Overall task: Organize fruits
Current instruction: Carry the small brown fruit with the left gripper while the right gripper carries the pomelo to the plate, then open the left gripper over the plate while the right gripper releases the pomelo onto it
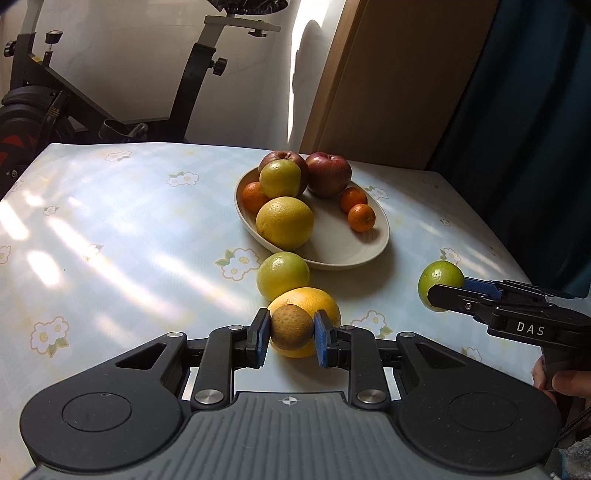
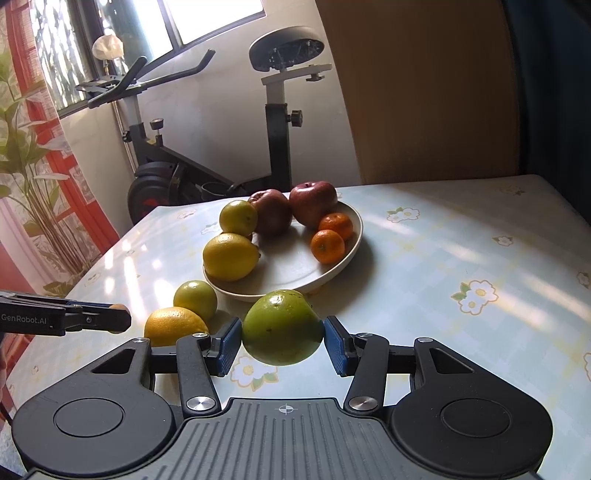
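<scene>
light: bright sun from window (image 2: pixel 207 14) | glare: streaky patches on desk (image 1: pixel 110 229) | shadows: soft | edges: fisheye bend | focus: sharp

bowl (image 1: pixel 376 243) near side apparently open, loose citrus (image 1: pixel 282 275) flanking left

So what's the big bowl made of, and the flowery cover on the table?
The bowl looks like matte ceramic or stoneware, maybe melamine: plain beige, smooth, with only a soft sheen. The table cover looks like glossy plastic or vinyl: sunlight reflects off it in bright streaks over the printed flowers.
</scene>
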Tool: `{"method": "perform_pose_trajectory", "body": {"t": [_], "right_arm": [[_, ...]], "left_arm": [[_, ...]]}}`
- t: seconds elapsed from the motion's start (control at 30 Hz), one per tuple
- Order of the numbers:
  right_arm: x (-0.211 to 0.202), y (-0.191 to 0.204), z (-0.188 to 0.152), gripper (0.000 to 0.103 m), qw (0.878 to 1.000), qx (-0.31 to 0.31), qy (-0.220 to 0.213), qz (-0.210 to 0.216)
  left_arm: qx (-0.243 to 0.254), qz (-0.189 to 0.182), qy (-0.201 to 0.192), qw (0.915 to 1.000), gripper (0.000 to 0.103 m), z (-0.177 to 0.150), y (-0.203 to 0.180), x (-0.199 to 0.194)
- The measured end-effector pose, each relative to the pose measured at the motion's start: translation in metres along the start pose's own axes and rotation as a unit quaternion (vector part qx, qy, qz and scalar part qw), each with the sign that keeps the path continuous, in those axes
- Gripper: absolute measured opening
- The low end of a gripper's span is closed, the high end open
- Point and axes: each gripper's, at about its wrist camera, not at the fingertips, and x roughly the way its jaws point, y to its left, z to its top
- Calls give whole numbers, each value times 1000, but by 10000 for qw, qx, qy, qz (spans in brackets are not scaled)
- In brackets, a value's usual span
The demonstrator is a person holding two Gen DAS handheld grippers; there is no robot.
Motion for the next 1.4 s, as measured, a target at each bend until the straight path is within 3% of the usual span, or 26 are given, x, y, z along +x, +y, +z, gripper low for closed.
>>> {"method": "perform_pose_trajectory", "body": {"t": [0.2, 0.57, 0.73, 0.97, 1.4], "right_arm": [[5, -5, 17, 45, 9997, 27, -38, 222], [35, -6, 62, 45, 9964, -812, -148, 207], [60, -13, 76, 45, 9952, -955, -60, 195], [100, -14, 87, 45, 9946, -995, 29, 292], [140, -13, 89, 45, 9936, -1082, 243, 230]], "left_arm": [[292, -9, -214, 9993, 27, 26, -5, -8], [524, -95, -424, 9977, 27, 85, -15, 10], [534, -255, -143, 9981, 27, 104, -17, 43], [-47, -136, 154, 9998, 27, 115, 13, 78], [-253, -117, 467, 9985, 27, 113, 37, 115]]}}
